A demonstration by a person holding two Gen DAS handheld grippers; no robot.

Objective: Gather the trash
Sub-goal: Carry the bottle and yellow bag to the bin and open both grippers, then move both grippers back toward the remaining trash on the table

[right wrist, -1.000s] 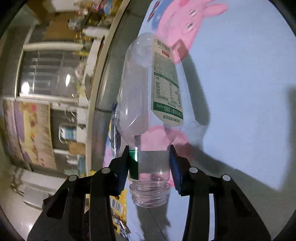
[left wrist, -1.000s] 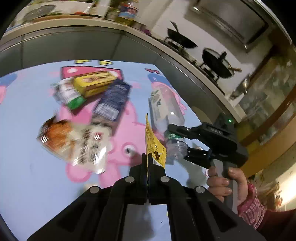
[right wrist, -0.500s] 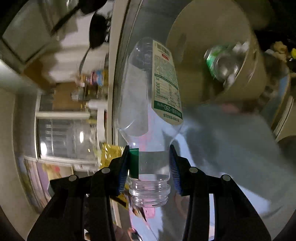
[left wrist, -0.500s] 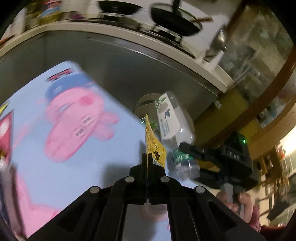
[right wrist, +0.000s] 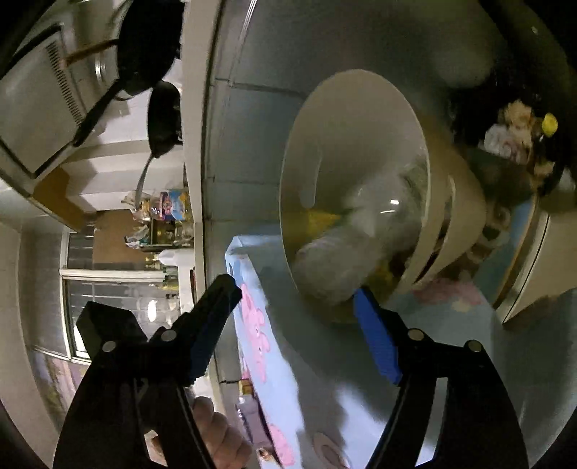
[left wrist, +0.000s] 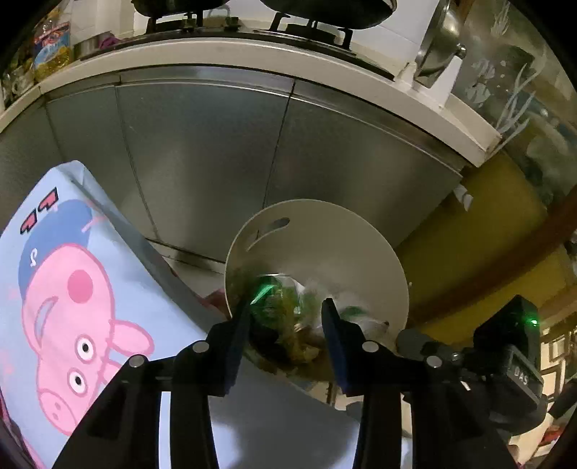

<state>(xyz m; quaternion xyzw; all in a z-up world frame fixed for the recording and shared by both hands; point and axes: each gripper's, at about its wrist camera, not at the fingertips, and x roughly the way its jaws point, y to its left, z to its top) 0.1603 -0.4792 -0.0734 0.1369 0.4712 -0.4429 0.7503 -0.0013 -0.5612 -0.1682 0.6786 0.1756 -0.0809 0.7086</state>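
Observation:
A round beige trash bin (left wrist: 324, 234) stands on the floor just past the table's edge, with green and yellow litter inside. My left gripper (left wrist: 285, 308) hangs over its mouth. Its jaws are opening, nothing is pressed between them, and the yellow wrapper (left wrist: 292, 324) is a blur dropping into the bin beyond them. In the right wrist view the same bin (right wrist: 324, 137) faces me. My right gripper (right wrist: 295, 290) is opening too, and the clear plastic bottle (right wrist: 360, 245) is a blur inside the bin, free of the blue pads (right wrist: 375, 339). The right gripper's body (left wrist: 505, 353) shows at the left wrist view's right edge.
The table wears a blue cloth with pink cartoon pigs (left wrist: 72, 288). Steel cabinet fronts (left wrist: 216, 151) rise behind the bin under a white counter with a stove and pans (left wrist: 288, 14). A dark container with more litter (right wrist: 523, 137) sits beyond the bin. A hand (right wrist: 216, 433) shows low down.
Both grippers swung from over the table to the bin. The left let go of the yellow wrapper and the right let go of the clear bottle; both now fall into the bin.

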